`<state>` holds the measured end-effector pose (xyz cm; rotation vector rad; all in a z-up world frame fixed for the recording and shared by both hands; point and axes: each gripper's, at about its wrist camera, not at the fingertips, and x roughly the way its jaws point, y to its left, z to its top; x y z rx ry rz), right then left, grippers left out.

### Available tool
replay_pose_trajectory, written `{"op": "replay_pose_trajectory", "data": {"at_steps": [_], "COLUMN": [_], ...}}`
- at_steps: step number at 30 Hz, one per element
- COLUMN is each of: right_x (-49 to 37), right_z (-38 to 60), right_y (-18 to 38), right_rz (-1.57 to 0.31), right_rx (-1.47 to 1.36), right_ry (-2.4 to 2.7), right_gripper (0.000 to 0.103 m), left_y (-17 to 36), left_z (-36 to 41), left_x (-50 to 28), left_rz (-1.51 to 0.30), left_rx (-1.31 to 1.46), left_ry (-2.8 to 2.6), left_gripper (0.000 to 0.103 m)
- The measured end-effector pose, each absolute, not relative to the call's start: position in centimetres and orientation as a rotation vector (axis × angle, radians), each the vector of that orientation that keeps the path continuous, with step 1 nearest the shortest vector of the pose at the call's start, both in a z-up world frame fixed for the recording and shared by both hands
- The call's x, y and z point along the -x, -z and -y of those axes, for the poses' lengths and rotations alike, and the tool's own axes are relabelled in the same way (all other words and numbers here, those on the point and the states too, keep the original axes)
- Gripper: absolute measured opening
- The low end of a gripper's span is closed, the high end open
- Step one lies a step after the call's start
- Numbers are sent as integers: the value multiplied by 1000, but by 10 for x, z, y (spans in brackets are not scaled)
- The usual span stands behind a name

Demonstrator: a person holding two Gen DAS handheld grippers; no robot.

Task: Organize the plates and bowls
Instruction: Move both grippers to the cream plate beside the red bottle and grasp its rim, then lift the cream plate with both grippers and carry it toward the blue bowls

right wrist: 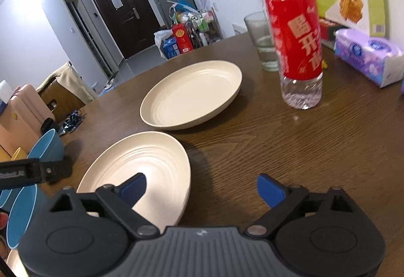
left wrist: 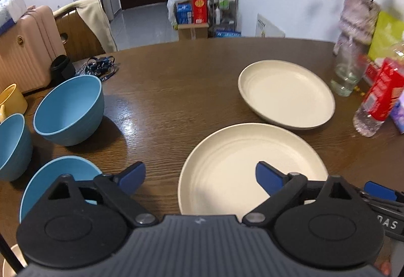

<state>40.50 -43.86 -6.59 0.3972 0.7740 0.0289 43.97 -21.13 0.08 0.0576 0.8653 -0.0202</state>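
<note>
A: Both tools were released and carried nothing. The left tool (left wrist: 200, 177) hung low over the desk (left wrist: 176, 90), one finger above the near plate (left wrist: 252, 166). The right tool (right wrist: 200, 187) straddled that plate's right edge.

B: Where did the crockery lie?

A: The near plate at 6 o'clock. The far plate (left wrist: 286, 94) at 1 o'clock, just beside it, rims close; I could not tell whether they touched. Three blue bowls sat from 8 to 10 o'clock: the large bowl (left wrist: 69, 110), one at the left edge (left wrist: 12, 145), and one (left wrist: 60, 176) partly under the left tool.

B: Risks?

A: The water bottle (right wrist: 294, 50) and glass vase (right wrist: 261, 42) stood near the far plate, at 2 o'clock. My judgement: a swing of a plate that way would topple either one. The shallow rims would likely slip from a light pinch. The two tools, crowded over one plate, might collide.
</note>
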Motion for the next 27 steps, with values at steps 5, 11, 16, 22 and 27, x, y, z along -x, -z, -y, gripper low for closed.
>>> {"op": "replay_pose_trajectory", "data": {"at_steps": [5, 11, 16, 22, 27], "right_x": [-415, -416, -419, -422, -421], "right_z": [435, 435, 436, 436, 436], "right_y": [78, 84, 90, 94, 96], "right_rz": [-794, -790, -800, -803, -799], "right_rx": [-413, -417, -426, -440, -446], "right_ry": [-39, -45, -57, -67, -73], "right_gripper": [81, 65, 56, 43, 40], "left_y": [13, 29, 35, 39, 40], "left_z": [207, 202, 199, 199, 198], "left_x": [-461, -476, -481, -483, -483], "left_rz": [-937, -996, -1008, -1026, -1019], "left_rx": [-66, -65, -59, -55, -58], "left_ry": [21, 20, 13, 18, 10], "left_gripper": [76, 54, 45, 26, 17]}}
